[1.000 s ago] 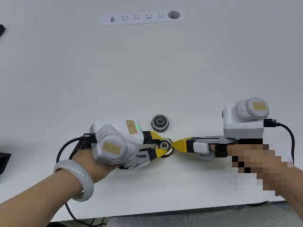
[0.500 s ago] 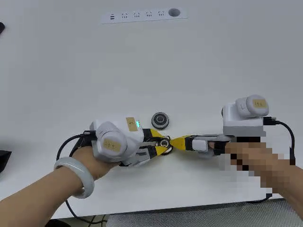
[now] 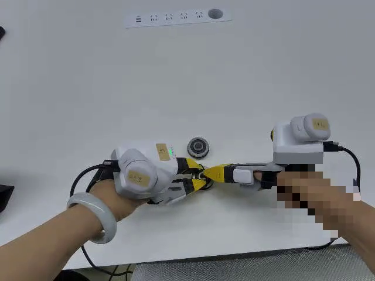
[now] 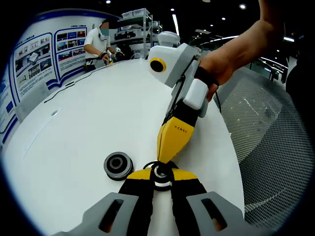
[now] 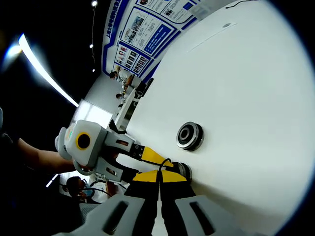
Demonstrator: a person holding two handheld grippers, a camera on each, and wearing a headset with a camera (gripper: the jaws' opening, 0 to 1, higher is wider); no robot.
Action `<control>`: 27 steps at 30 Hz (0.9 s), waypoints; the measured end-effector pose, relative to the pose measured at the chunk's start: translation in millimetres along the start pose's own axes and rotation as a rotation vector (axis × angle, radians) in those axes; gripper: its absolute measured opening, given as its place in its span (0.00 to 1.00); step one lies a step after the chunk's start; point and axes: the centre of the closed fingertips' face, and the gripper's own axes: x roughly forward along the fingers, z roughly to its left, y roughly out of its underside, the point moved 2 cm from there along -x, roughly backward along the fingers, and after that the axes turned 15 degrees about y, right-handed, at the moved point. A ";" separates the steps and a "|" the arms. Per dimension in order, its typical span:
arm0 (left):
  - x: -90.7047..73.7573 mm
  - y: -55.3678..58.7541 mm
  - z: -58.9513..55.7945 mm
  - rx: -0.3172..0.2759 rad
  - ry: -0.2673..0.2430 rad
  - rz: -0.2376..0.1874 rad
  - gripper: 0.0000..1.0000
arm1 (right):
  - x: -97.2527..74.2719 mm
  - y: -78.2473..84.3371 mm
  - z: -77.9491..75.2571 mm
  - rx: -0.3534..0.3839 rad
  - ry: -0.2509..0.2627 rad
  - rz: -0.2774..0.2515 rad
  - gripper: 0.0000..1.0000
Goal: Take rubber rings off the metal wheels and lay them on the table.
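On the near left, the left gripper [image 3: 195, 177] is clamping its yellow-tipped jaws around a small metal wheel [image 4: 160, 172], holding it just above the white table [image 3: 263, 88]. The wheel is sitting right between the two fingertips, at the spot where both grippers are meeting.

From the right, the right gripper [image 5: 160, 177] is reaching in tip to tip with the left one. Its jaws are pressing together on a thin black loop, the rubber ring [image 5: 166, 160], which is standing slightly proud of the held wheel's rim. How firmly the ring is pinched is hard to tell.

Just beyond the meeting point, a second wheel [image 3: 198, 147] is lying flat on the table, apart from both grippers. It seems to be wearing its dark ring still. Far off, a power strip [image 3: 176, 18] is lying along the far side of the table.

The job looks to be in its early part. The first ring is only starting to lift and is not yet free of its wheel. Neither ring is lying on the table yet. What is left, by this reading, is peeling this ring clear, laying it down, and then doing the same for the second wheel.
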 end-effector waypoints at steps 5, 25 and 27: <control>0.0 -0.5 -0.2 0.007 0.000 -0.003 0.13 | -0.8 1.3 -4.3 0.006 0.019 0.002 0.02; -4.1 -2.4 -5.5 -0.004 -0.011 -0.044 0.21 | -1.5 3.8 -10.1 0.018 0.040 0.003 0.02; -5.0 -3.7 -5.3 -0.002 -0.013 -0.049 0.22 | -1.6 3.8 -10.3 0.017 0.041 0.003 0.02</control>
